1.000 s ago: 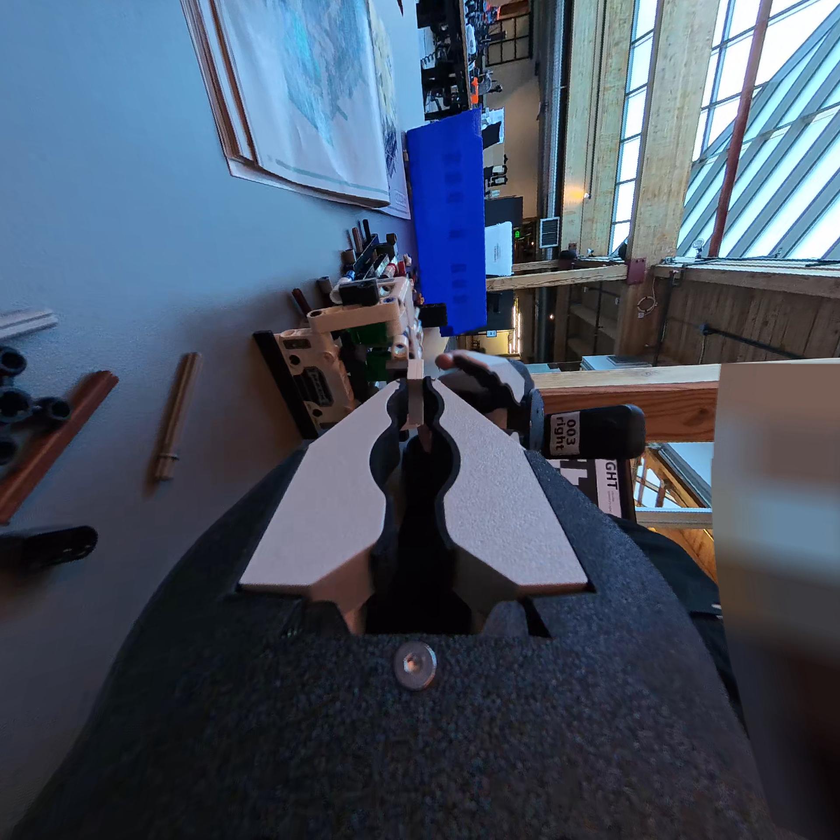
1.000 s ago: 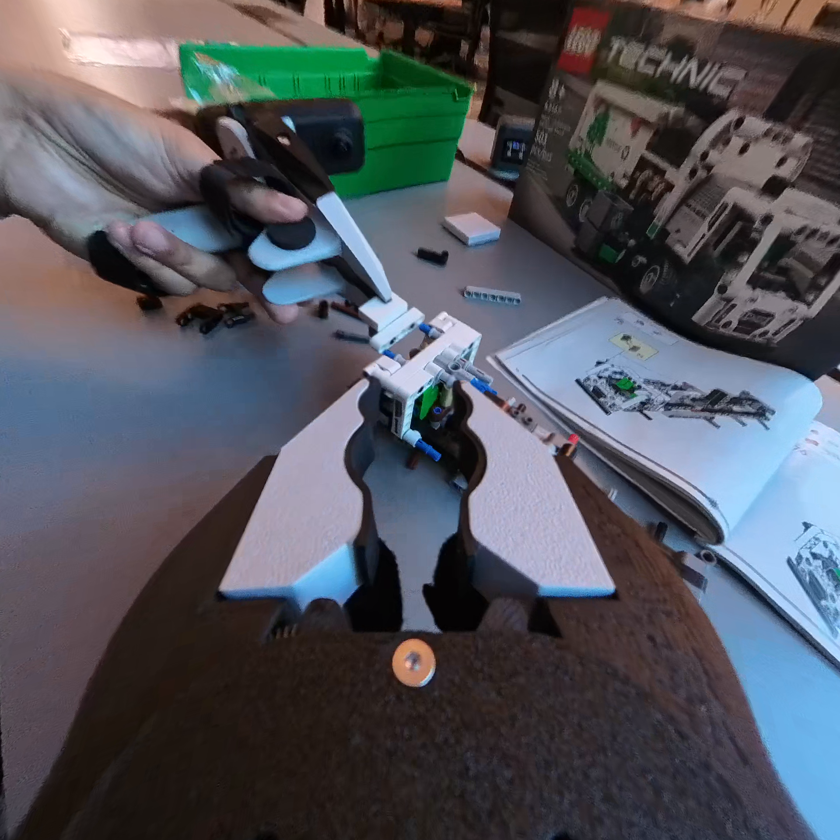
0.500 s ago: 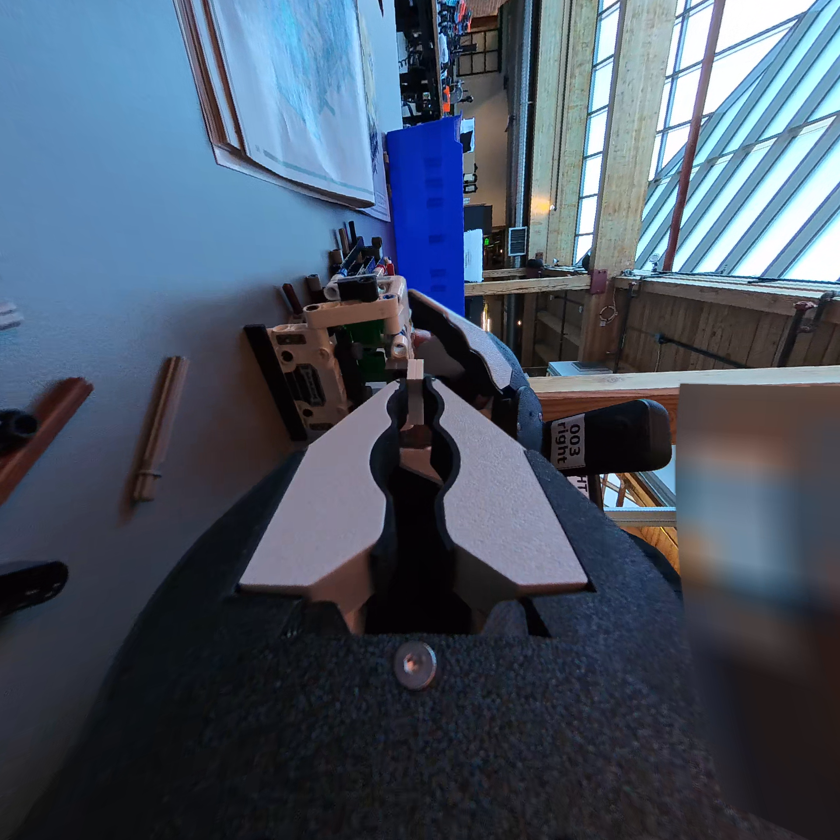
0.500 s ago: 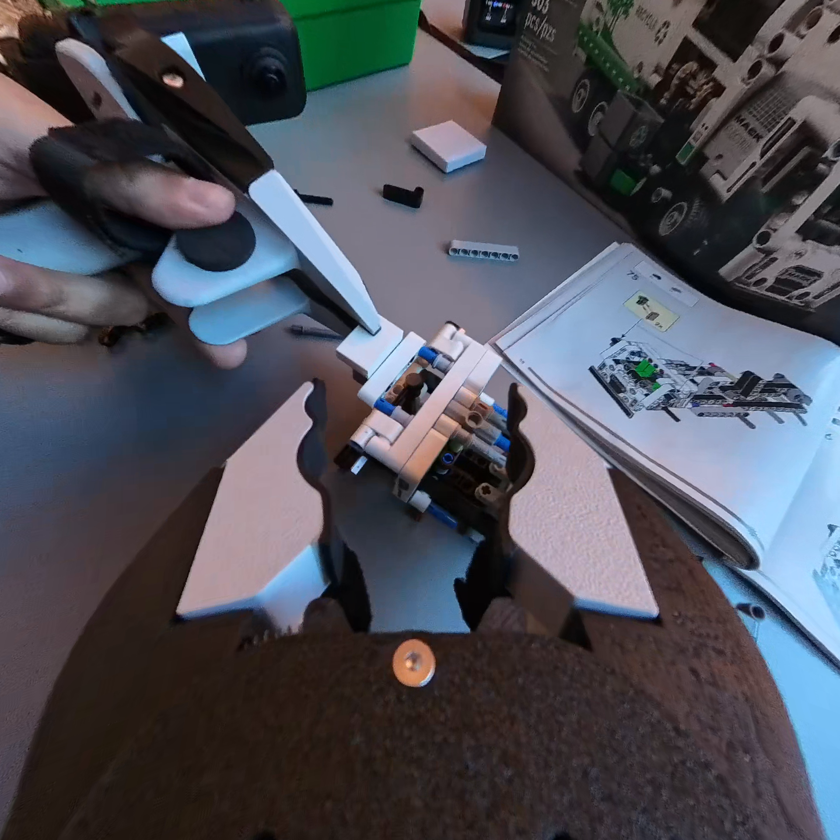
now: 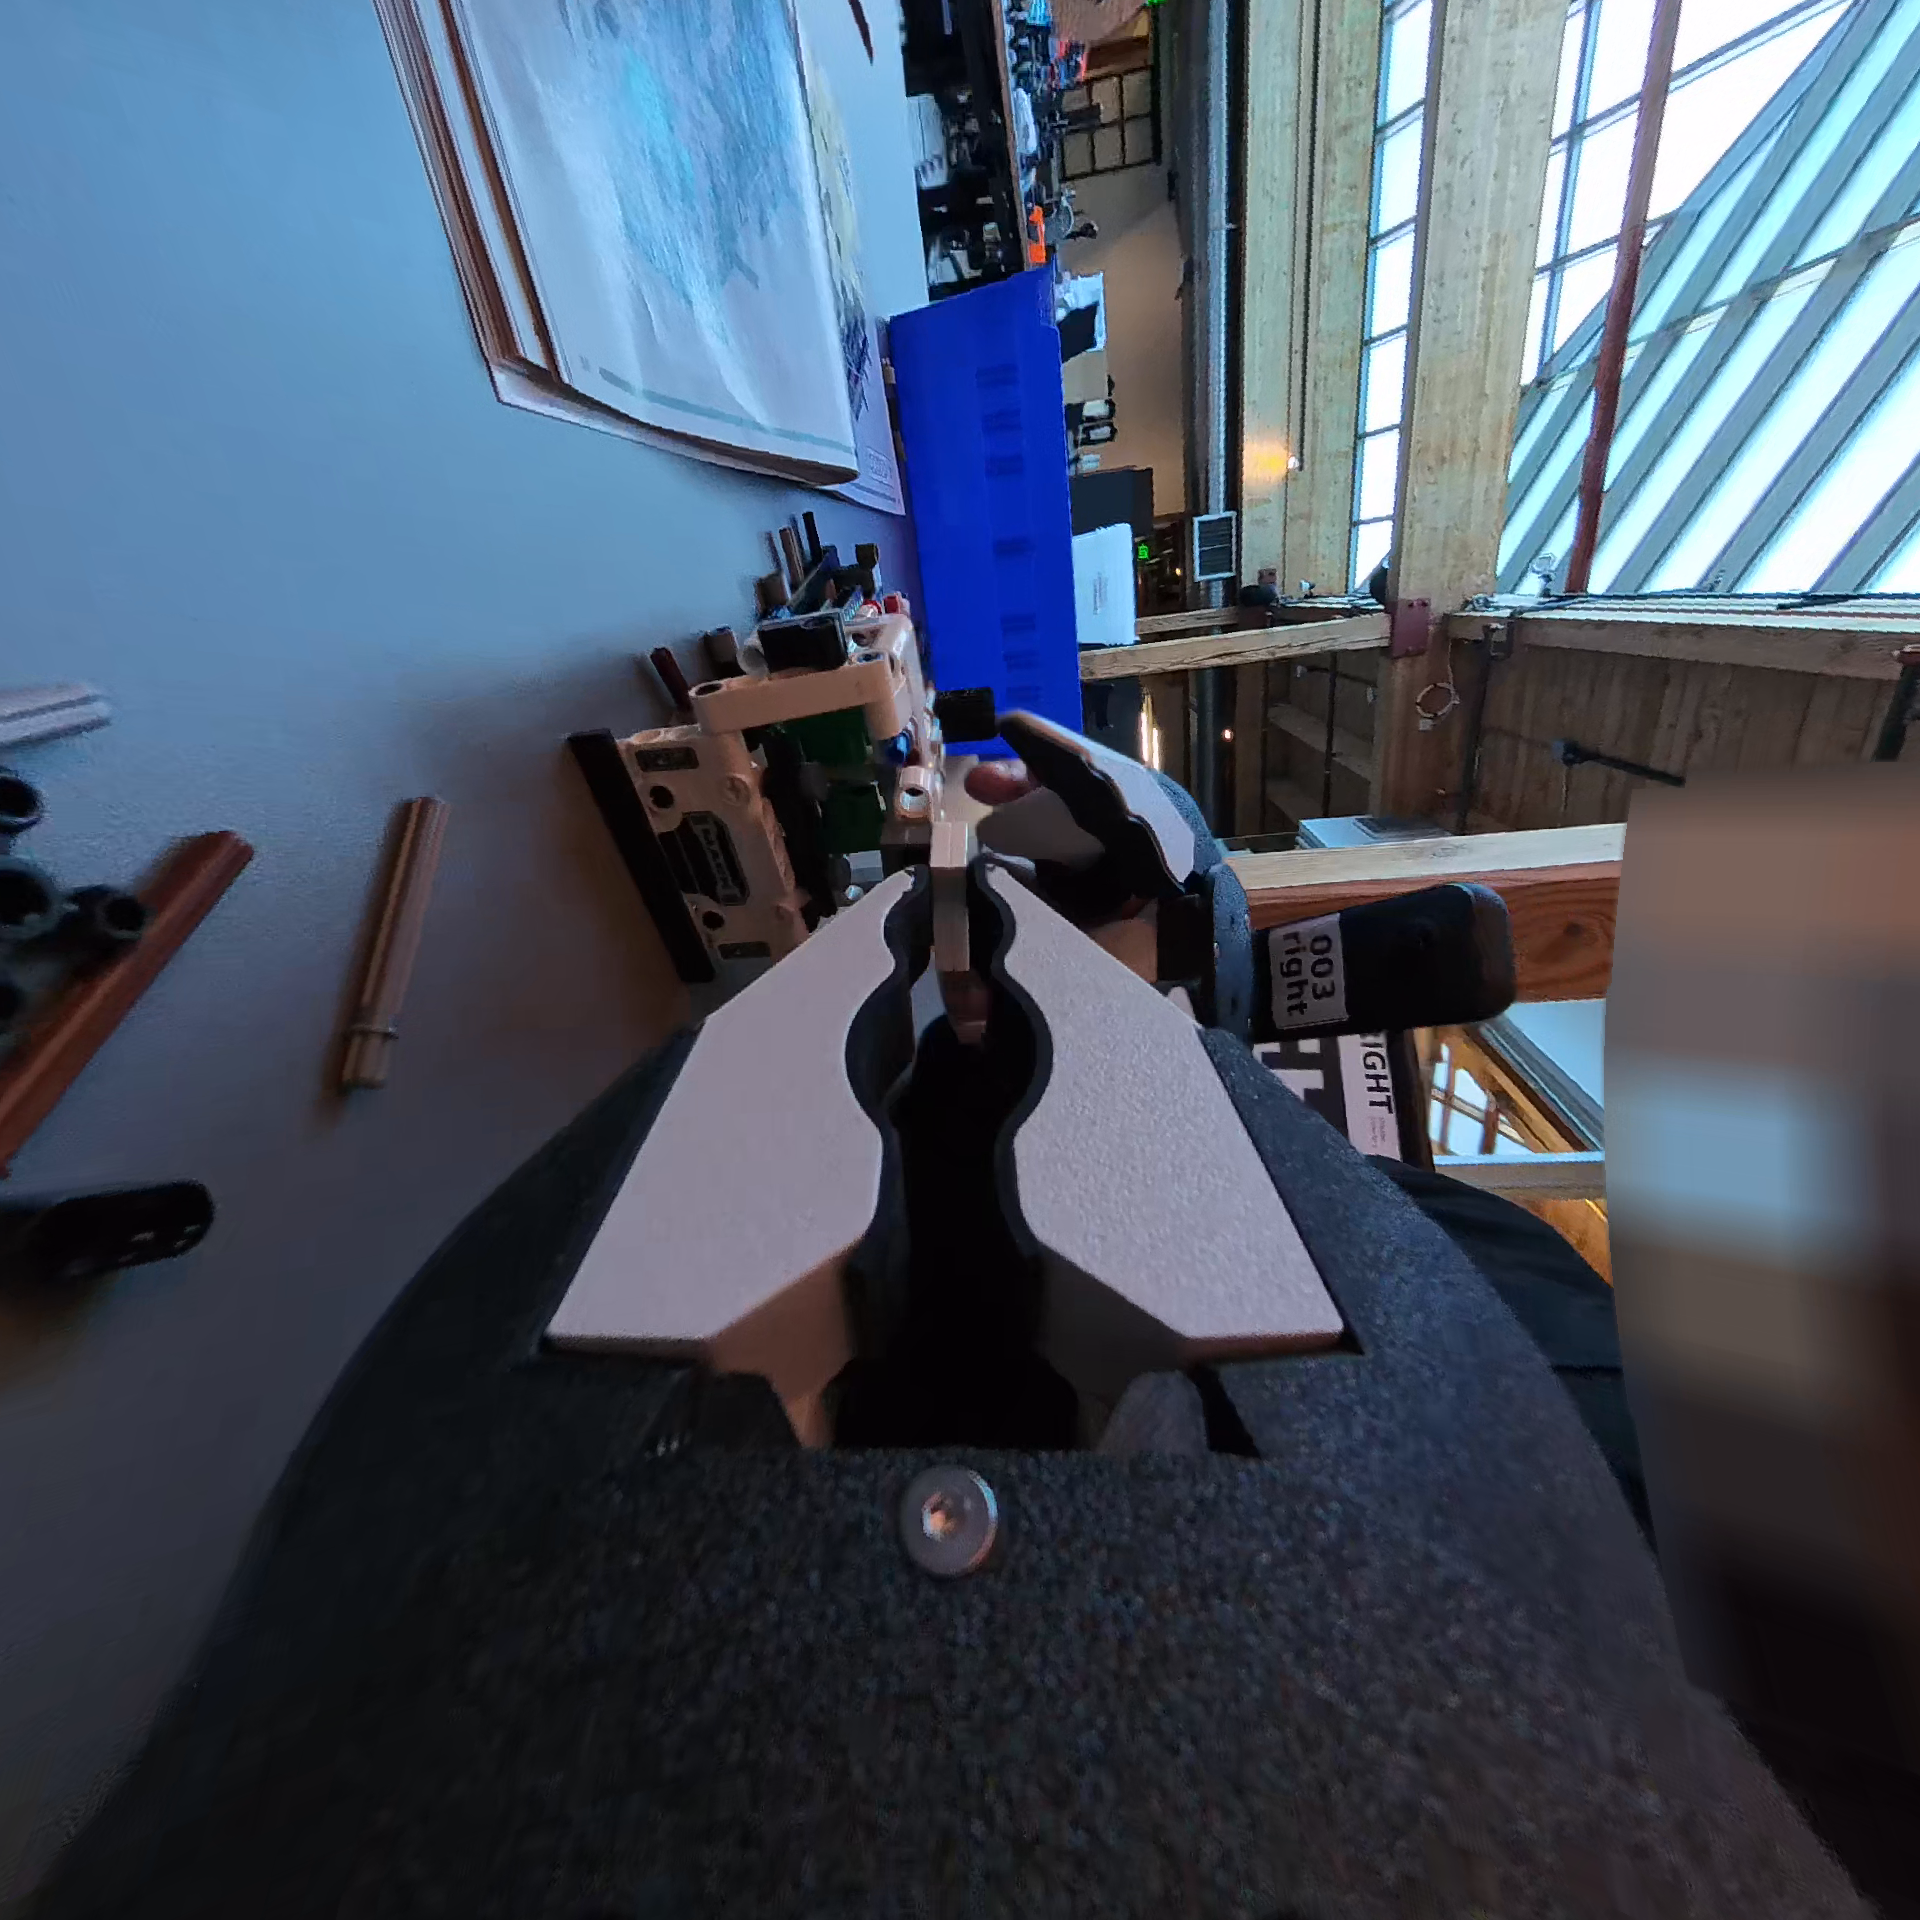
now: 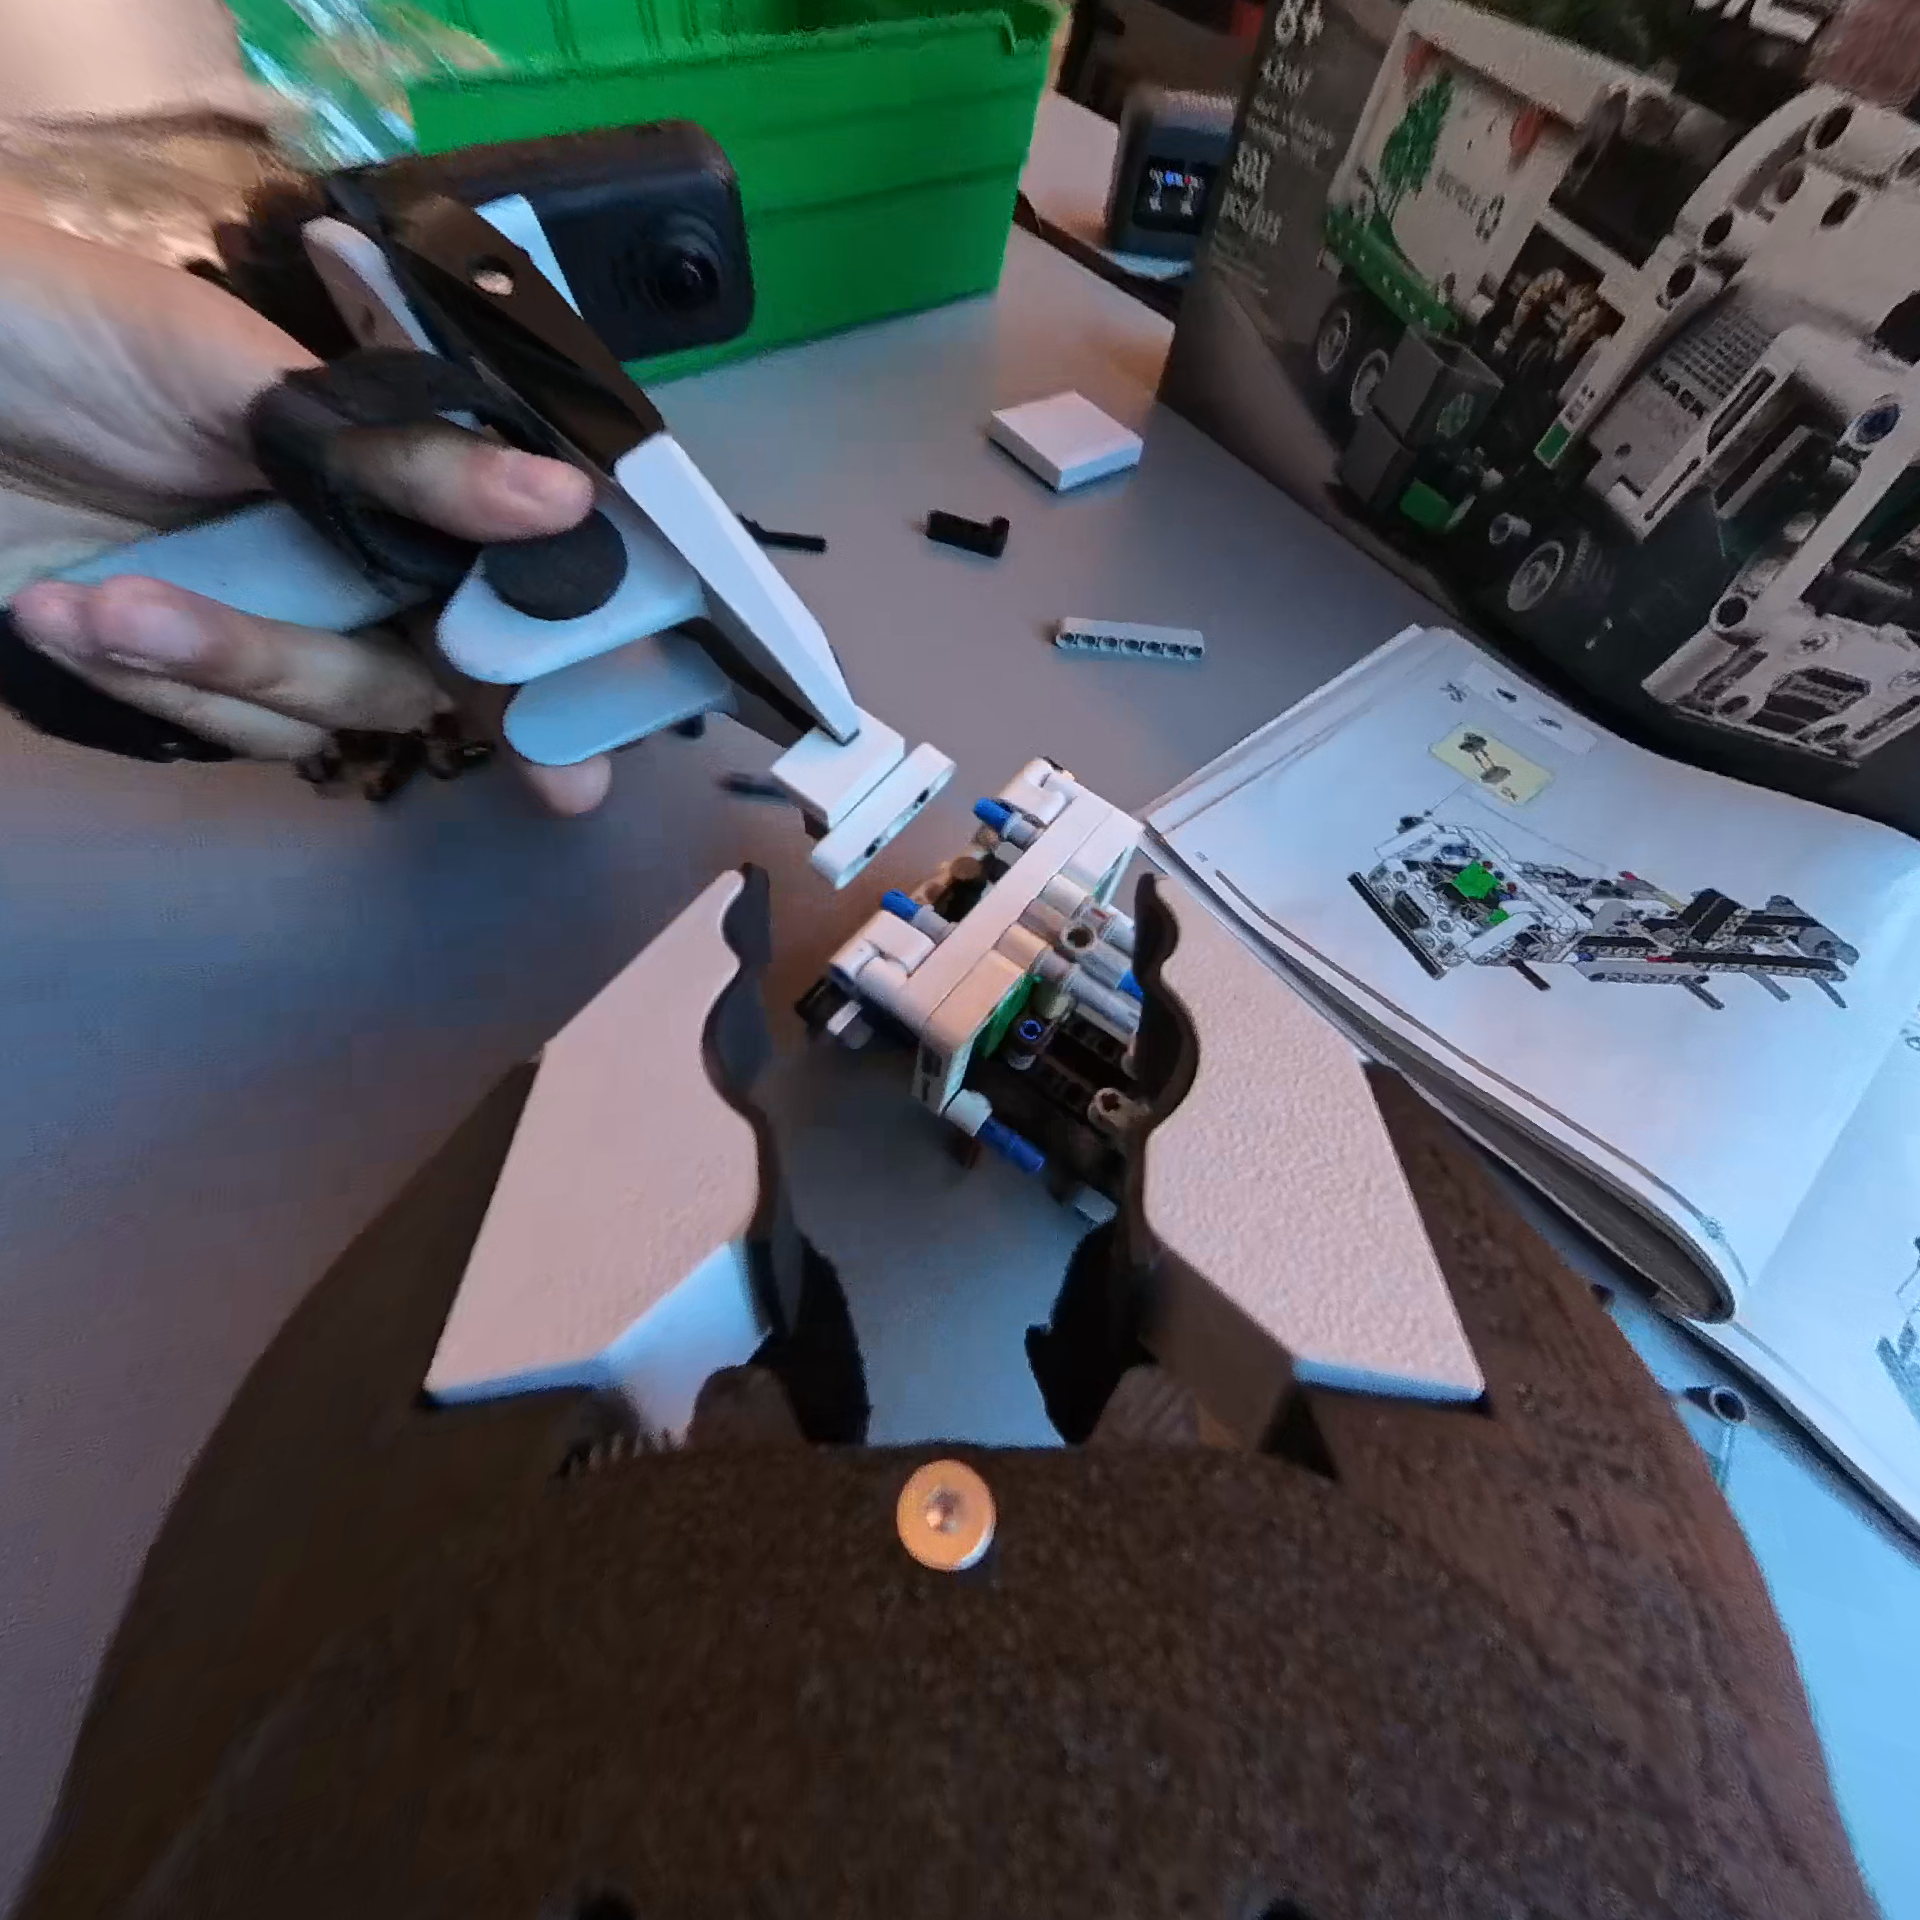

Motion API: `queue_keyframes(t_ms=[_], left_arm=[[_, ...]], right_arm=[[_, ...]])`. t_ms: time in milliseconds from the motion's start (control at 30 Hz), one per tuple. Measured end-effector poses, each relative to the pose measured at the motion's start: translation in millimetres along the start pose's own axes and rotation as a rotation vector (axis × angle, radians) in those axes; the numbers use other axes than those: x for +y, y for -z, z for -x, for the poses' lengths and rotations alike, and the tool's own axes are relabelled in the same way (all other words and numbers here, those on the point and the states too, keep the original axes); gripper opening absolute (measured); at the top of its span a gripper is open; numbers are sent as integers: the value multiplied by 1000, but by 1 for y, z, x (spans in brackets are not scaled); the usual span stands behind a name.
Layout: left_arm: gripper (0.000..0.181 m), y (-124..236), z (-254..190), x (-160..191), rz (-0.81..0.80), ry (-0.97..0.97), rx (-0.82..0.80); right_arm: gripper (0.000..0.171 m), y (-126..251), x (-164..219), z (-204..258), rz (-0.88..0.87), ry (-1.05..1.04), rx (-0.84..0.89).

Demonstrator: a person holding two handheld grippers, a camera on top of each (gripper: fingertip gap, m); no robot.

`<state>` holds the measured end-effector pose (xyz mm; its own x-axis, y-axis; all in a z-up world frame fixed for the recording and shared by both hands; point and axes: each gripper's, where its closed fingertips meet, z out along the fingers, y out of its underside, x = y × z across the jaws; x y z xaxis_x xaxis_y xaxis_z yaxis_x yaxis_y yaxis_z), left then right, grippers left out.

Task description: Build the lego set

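The part-built white Lego assembly [image 6: 987, 966] with blue pins stands on the grey table between the fingers of my right gripper [image 6: 948, 899]. That gripper is open; the assembly sits close to its right finger. My left gripper [image 5: 948, 881] is shut on a flat white Lego panel [image 5: 950, 935]. In the right wrist view the left gripper [image 6: 836, 727] holds this panel [image 6: 868, 795] just to the upper left of the assembly, with a small gap between them. The assembly also shows in the left wrist view [image 5: 748, 790], beside the right gripper [image 5: 1091, 821].
An open instruction booklet [image 6: 1558, 935] lies to the right, with the set's box [image 6: 1558, 312] behind it. A green bin [image 6: 727, 187] stands at the back. A white tile [image 6: 1065, 442], a grey beam [image 6: 1130, 636] and a black piece [image 6: 966, 530] lie loose on the table. My hands' fingertips stand some 4 centimetres from each other. My left gripper's tips are some 15 centimetres from the grey beam [image 6: 1130, 636].
My right gripper has opened wide around the assembly and come closer to it. My left gripper with the white panel touched the assembly, then drew back a little.
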<state>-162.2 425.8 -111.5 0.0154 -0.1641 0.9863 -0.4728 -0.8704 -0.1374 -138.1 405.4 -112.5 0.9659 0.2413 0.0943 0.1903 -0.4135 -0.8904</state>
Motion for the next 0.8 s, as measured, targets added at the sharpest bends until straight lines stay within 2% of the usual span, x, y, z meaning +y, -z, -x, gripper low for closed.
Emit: queue_keyframes(t_ms=[167, 233, 300, 400, 500, 600, 633, 733, 800], left_arm=[[5, 11, -4, 0, -23, -71, -39], [6, 12, -6, 3, -19, -101, -55], [6, 13, -7, 4, -26, -126, -69], [6, 14, -12, 3, -43, -167, -88], [5, 18, -17, 2, -64, -210, -107], [6, 23, -24, 4, -71, -225, -103], [6, 25, -26, 6, -71, -229, -103], [5, 29, -29, 12, -66, -239, -101], [5, 30, -31, 14, -70, -240, -97]], right_arm=[[56, 34, -2, 0, -113, -83, -86], [56, 43, 1, -5, -137, -125, -78], [64, 43, 3, -11, -141, -157, -17], [85, 25, 4, -9, -118, -143, 94], [90, 2, 6, -11, -52, -32, 224], [86, -18, 11, -14, 38, 10, 259], [80, -20, 12, -16, 54, 7, 260], [63, -20, 15, -16, 75, -11, 229], [60, -16, 16, -17, 72, -3, 222]])
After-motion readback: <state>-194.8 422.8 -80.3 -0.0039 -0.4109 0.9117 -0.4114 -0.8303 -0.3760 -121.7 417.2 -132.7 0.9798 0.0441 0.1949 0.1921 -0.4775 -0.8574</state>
